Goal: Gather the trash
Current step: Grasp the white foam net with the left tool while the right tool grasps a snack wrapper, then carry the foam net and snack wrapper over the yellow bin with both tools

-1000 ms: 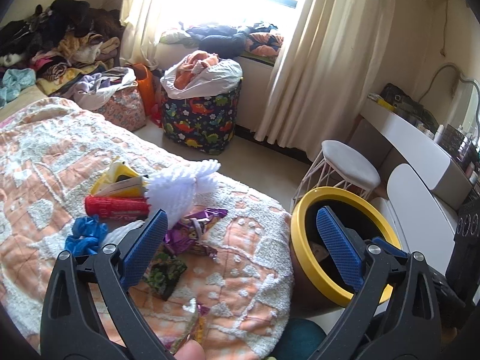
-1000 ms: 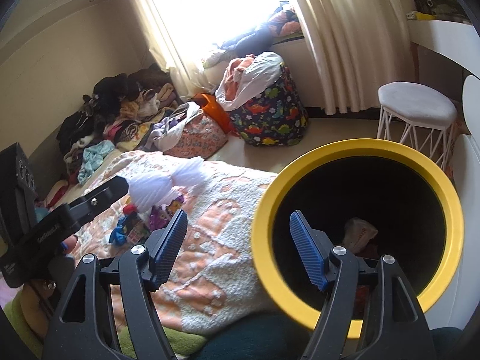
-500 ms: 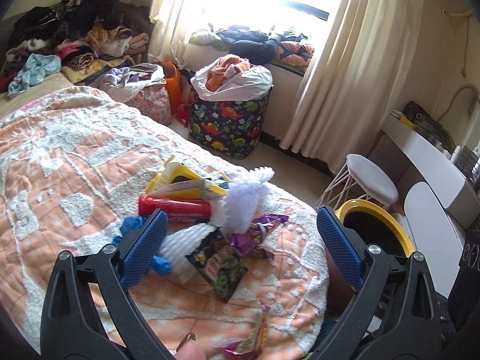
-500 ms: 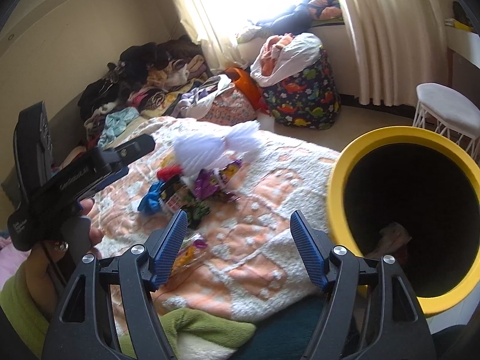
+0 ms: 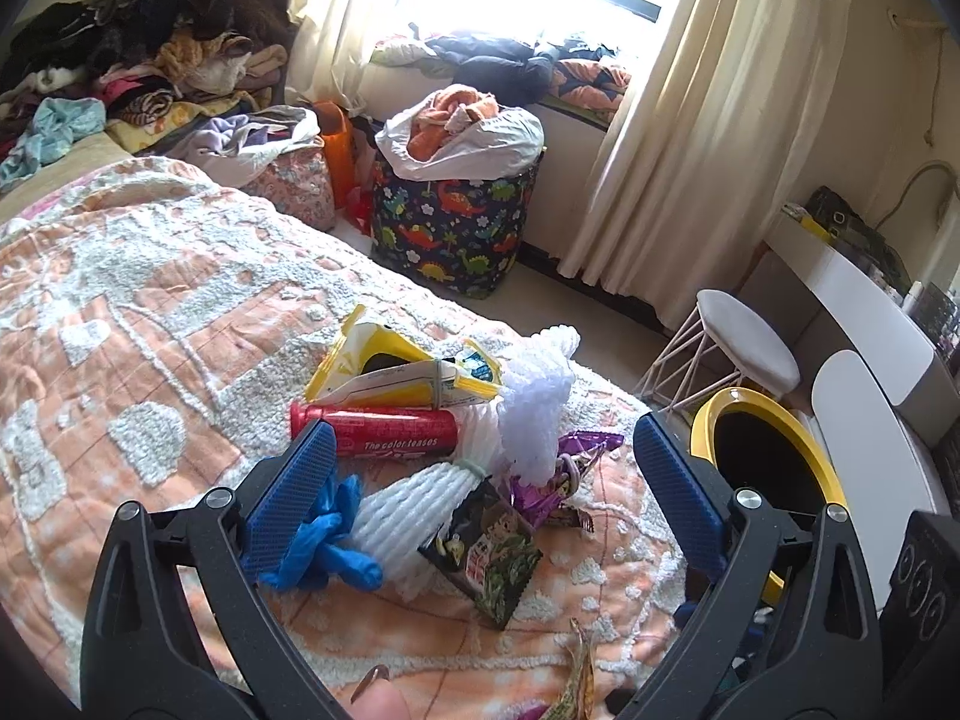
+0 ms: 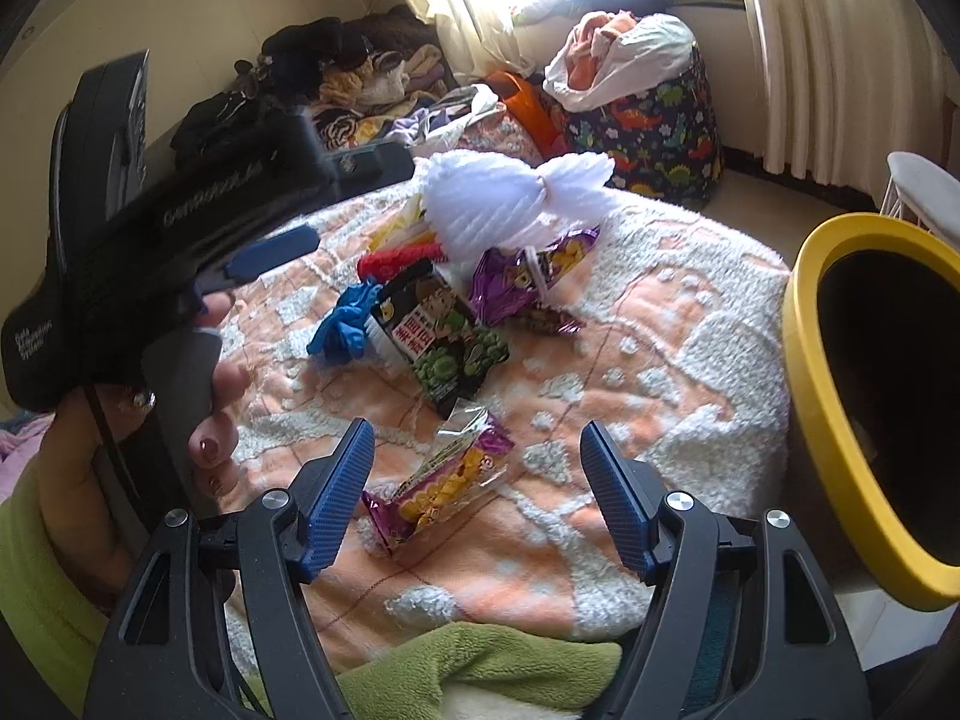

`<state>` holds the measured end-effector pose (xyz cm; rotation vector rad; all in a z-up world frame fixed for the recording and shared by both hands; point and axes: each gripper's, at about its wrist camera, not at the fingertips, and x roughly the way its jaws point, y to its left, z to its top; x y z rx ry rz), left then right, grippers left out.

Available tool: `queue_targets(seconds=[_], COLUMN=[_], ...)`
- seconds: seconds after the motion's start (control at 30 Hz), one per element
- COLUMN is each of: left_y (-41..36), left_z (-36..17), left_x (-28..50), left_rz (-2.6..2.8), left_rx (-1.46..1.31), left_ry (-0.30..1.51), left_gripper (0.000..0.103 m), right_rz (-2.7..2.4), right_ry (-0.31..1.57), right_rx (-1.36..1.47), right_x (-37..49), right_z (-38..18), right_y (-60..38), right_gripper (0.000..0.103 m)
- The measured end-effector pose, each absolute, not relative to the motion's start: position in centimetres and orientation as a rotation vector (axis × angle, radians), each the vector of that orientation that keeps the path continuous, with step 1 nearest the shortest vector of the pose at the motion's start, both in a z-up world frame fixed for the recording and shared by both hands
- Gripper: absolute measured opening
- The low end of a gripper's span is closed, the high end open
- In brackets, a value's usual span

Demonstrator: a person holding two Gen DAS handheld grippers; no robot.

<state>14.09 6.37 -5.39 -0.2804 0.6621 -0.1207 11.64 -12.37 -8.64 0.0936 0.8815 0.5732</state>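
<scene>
A heap of trash lies on the orange and white bedspread (image 5: 120,324): white foam netting (image 5: 528,420), a red tube (image 5: 384,429), a yellow packet (image 5: 408,372), a blue glove (image 5: 324,540), a dark green snack bag (image 5: 486,558) and a purple wrapper (image 5: 558,480). My left gripper (image 5: 480,510) hovers open above the heap, holding nothing. My right gripper (image 6: 480,498) is open too, just above a yellow and purple snack wrapper (image 6: 438,480) lying nearer on the bedspread (image 6: 660,390). A yellow-rimmed black bin (image 6: 870,390) stands beside the bed on the right.
A dinosaur-print hamper (image 5: 456,222) full of clothes stands by the curtains. A white stool (image 5: 738,342) and a white desk (image 5: 870,312) are to the right. Clothes are piled (image 5: 150,48) at the far left. A hand (image 6: 198,396) holds the left gripper; a green sleeve (image 6: 36,588) shows.
Both grippers have swung left, away from the yellow bin and over the bed. The trash heap now fills the left view; the yellow and purple wrapper has come between the right fingers.
</scene>
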Motion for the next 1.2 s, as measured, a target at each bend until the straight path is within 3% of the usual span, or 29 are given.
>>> queue_targets(seconds=[0.17, 0.27, 0.37, 0.4, 0.5, 0.57, 0.67, 1.2], left_y=[5.8, 5.4, 5.2, 5.1, 5.2, 5.1, 5.2, 6.4], left_z=[-6.1, -6.6, -7.2, -7.3, -7.6, -7.8, -7.9, -5.0], left_x=[16.2, 17.1, 17.7, 17.9, 18.1, 18.0, 17.8, 14.1], left_rz=[-0.170, -0.194, -0.203, -0.206, -0.211, -0.215, -0.219, -0.213], left_rx=[-0.274, -0.273, -0.279, -0.283, -0.291, -0.291, -0.304, -0.389], left_ry=[0.711, 0.733, 0.755, 0.761, 0.769, 0.774, 0.776, 0.665], left_gripper=[0.077, 0.067, 0.056, 0.053, 0.039, 0.023, 0.012, 0.009], right_rz=[0.593, 0.601, 0.611, 0.618, 0.633, 0.638, 0.642, 0.649], right_ry=[0.932, 0.963, 1.000, 1.015, 1.024, 1.023, 1.023, 0.973], right_rx=[0.103, 0.113, 0.118, 0.118, 0.121, 0.127, 0.135, 0.175], right_x=[12.1, 12.4, 12.9, 13.0, 12.8, 12.9, 12.8, 12.3], right_z=[-9.8, -10.5, -11.3, -11.6, -12.0, -12.1, -12.2, -11.6], right_y=[-11.2, -10.8, -10.5, -10.4, -10.2, -10.2, -10.3, -11.7], right_gripper=[0.068, 0.062, 0.050, 0.040, 0.036, 0.034, 0.033, 0.028])
